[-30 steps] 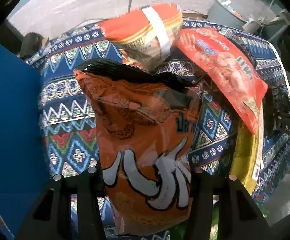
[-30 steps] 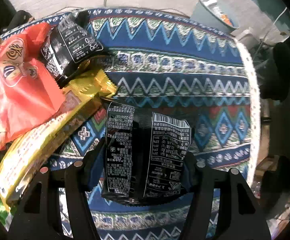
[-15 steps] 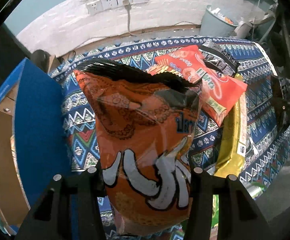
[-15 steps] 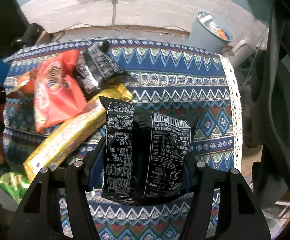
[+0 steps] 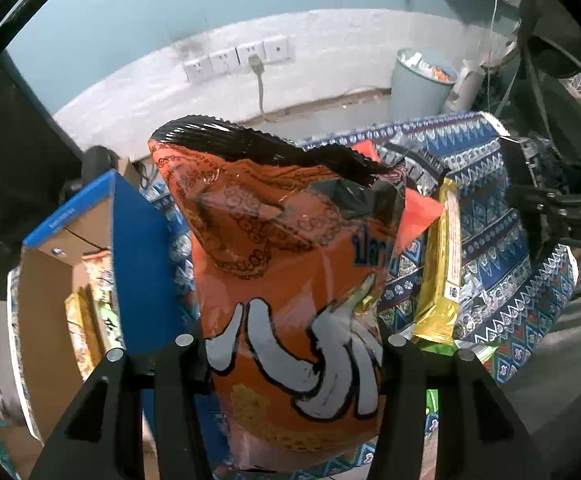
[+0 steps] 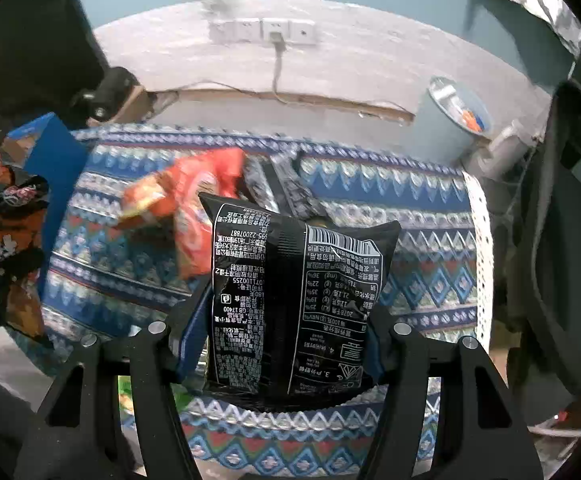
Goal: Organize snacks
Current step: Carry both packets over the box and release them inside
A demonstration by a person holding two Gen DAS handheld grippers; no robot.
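Observation:
My left gripper (image 5: 290, 344) is shut on an orange snack bag (image 5: 290, 264) with a black top seal and a white tentacle drawing, held upright above the patterned tablecloth (image 5: 490, 248). In the right wrist view my right gripper (image 6: 286, 332) is shut on a black snack bag (image 6: 294, 300) printed with white text, lifted off the tablecloth (image 6: 422, 248). A red bag (image 6: 198, 208), a small orange bag (image 6: 142, 200) and another black bag (image 6: 286, 188) lie behind it. The left gripper with its orange bag (image 6: 6, 232) shows at the left edge.
An open blue cardboard box (image 5: 102, 264) holding several snack packs stands left of the table. A long gold packet (image 5: 442, 264) and a red bag (image 5: 418, 216) lie on the cloth. A grey bin (image 6: 454, 120) and wall sockets (image 6: 266, 32) sit behind.
Both grippers have risen from the table with their bags and tilted up, so the wall, bin and box opening have come into view. Neither grip has changed.

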